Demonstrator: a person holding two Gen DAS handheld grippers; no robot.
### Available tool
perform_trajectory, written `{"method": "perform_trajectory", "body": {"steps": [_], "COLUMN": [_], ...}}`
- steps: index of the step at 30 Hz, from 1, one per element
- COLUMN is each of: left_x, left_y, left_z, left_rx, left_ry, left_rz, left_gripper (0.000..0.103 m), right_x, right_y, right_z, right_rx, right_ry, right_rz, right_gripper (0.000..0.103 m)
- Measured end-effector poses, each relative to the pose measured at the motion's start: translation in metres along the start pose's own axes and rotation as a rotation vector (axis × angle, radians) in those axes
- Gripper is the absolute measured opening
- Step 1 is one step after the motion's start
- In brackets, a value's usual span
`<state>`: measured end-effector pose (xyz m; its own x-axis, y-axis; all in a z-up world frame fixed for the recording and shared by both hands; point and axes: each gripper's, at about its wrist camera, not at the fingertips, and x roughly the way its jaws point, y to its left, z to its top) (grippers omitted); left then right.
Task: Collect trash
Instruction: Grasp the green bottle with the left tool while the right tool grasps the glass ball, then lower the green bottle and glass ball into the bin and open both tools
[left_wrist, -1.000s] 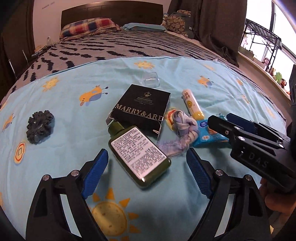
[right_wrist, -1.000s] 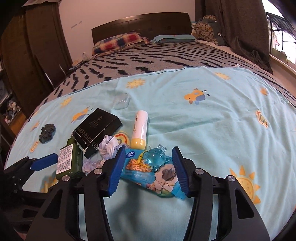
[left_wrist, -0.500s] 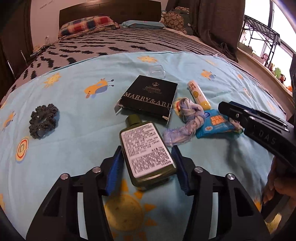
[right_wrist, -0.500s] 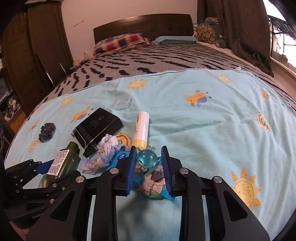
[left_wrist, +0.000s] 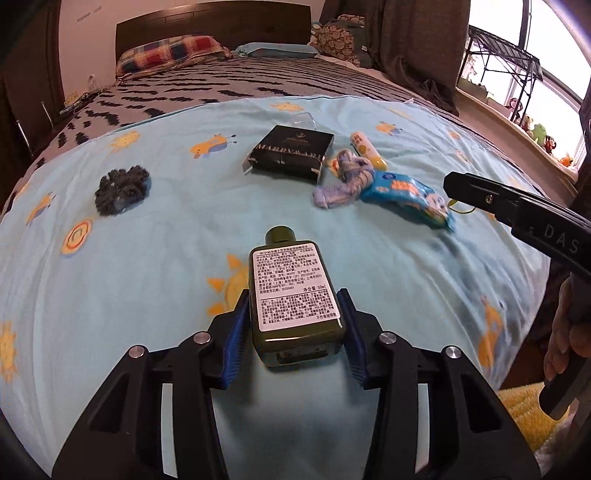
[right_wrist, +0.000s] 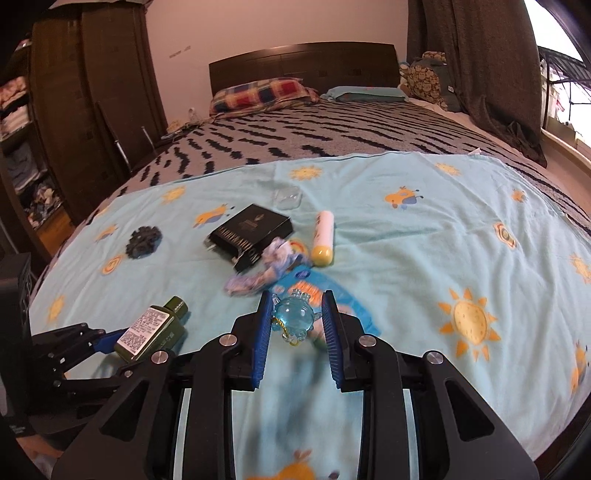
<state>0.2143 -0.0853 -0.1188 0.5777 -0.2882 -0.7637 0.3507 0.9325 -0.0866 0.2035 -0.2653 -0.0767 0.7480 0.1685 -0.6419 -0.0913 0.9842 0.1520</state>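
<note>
A green bottle (left_wrist: 291, 273) with a white label sits between the blue pads of my left gripper (left_wrist: 293, 299). The jaws are closing and the pads press on its lower sides; it is held over the light-blue sheet (left_wrist: 147, 280). My right gripper (right_wrist: 296, 297) is shut on a clear blue round trinket (right_wrist: 293, 319) with a gold cord, just above a blue snack packet (right_wrist: 306, 288). In the right wrist view the bottle (right_wrist: 151, 334) and left gripper (right_wrist: 107, 341) show at lower left. One right finger (left_wrist: 480, 194) reaches in from the right in the left wrist view.
On the sheet lie a black box (left_wrist: 291, 155), a crumpled blue-white cloth (left_wrist: 345, 179), the blue packet (left_wrist: 406, 195), a white-yellow tube (left_wrist: 365, 149), a dark frilly scrunchie (left_wrist: 122, 188) and a clear lid (left_wrist: 303, 120). A wardrobe (right_wrist: 92, 110) stands left, curtains and a window right.
Both grippers closed: the left on the green bottle, the right on the blue trinket. Both then drew back toward the near edge of the bed with their objects.
</note>
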Motion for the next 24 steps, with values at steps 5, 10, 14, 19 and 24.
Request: {"method": "perform_trajectory", "body": {"steps": [5, 10, 14, 19, 24], "left_x": [-0.026, -0.053, -0.071, -0.085, -0.092], "left_y": [-0.005, -0.011, -0.014, -0.024, -0.032], "left_z": [-0.027, -0.056, -0.079, -0.110, -0.136], "left_rx": [0.009, 0.016, 0.007, 0.006, 0.002], "left_ry": [-0.005, -0.013, -0.023, -0.018, -0.004], "left_rz": [-0.007, -0.016, -0.024, -0.048, -0.079], "left_gripper": [0.042, 0.042, 0.042, 0.042, 0.042], "right_x": [-0.021, -0.045, -0.060, -0.074, -0.081], "right_y": [0.013, 0.024, 0.031, 0.040, 0.041], "right_z": [-0.027, -0.057, -0.079, -0.110, -0.137], "right_rx": [0.000, 0.002, 0.002, 0.006, 0.017], "right_ry": [0.019, 0.032, 0.042, 0.059, 0.088], "right_rz": [0.028, 0.047, 0.060, 0.065, 0.061], "right_gripper": [0.028, 0.028, 0.028, 0.028, 0.028]}}
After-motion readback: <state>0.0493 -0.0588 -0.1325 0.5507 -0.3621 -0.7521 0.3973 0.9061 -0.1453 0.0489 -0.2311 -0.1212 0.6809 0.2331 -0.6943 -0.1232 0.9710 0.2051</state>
